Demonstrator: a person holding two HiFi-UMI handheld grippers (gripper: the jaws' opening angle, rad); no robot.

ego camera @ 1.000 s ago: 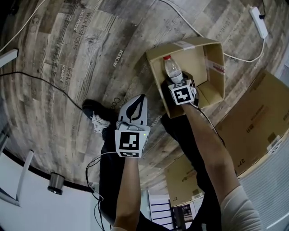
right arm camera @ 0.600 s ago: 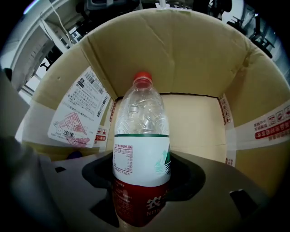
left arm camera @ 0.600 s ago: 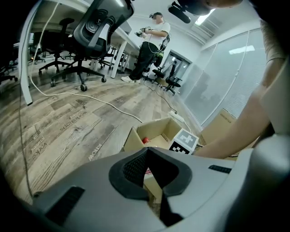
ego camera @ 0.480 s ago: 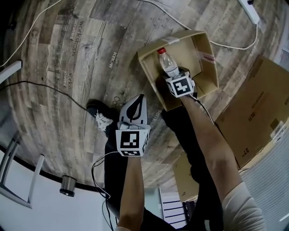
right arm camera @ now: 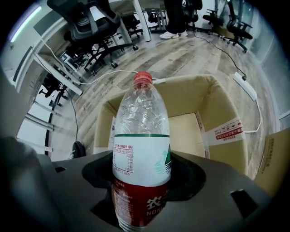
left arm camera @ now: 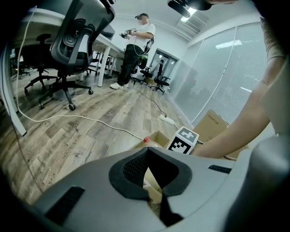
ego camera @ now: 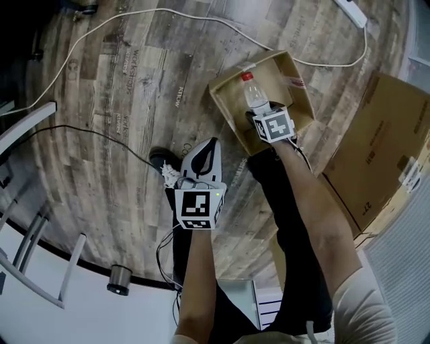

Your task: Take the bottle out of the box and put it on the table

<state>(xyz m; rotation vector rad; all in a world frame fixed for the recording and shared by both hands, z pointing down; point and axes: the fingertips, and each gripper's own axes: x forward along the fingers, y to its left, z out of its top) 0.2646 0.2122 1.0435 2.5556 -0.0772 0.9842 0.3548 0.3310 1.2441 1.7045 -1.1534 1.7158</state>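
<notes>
A clear plastic bottle [ego camera: 254, 97] with a red cap and a red-and-white label is held over the open cardboard box [ego camera: 299, 91] on the wooden floor. My right gripper [ego camera: 261, 114] is shut on the bottle's lower part. In the right gripper view the bottle [right arm camera: 141, 136] fills the middle between the jaws of the right gripper [right arm camera: 141, 174], and the box's inner wall [right arm camera: 222, 104] shows behind it. My left gripper [ego camera: 209, 149] hangs shut and empty to the left of the box, above a shoe. In the left gripper view the left gripper [left arm camera: 146, 152] points toward the box.
A white cable [ego camera: 134, 15] and a power strip [ego camera: 353, 10] lie on the floor beyond the box. A black cable [ego camera: 87, 131] runs at the left. Large cardboard boxes [ego camera: 379, 144] stand at the right. In the left gripper view there are an office chair [left arm camera: 74, 41] and a standing person [left arm camera: 136, 50].
The head view has swung, so the box now sits a little further left and higher. My right gripper keeps its hold on the bottle. The left gripper has hardly moved.
</notes>
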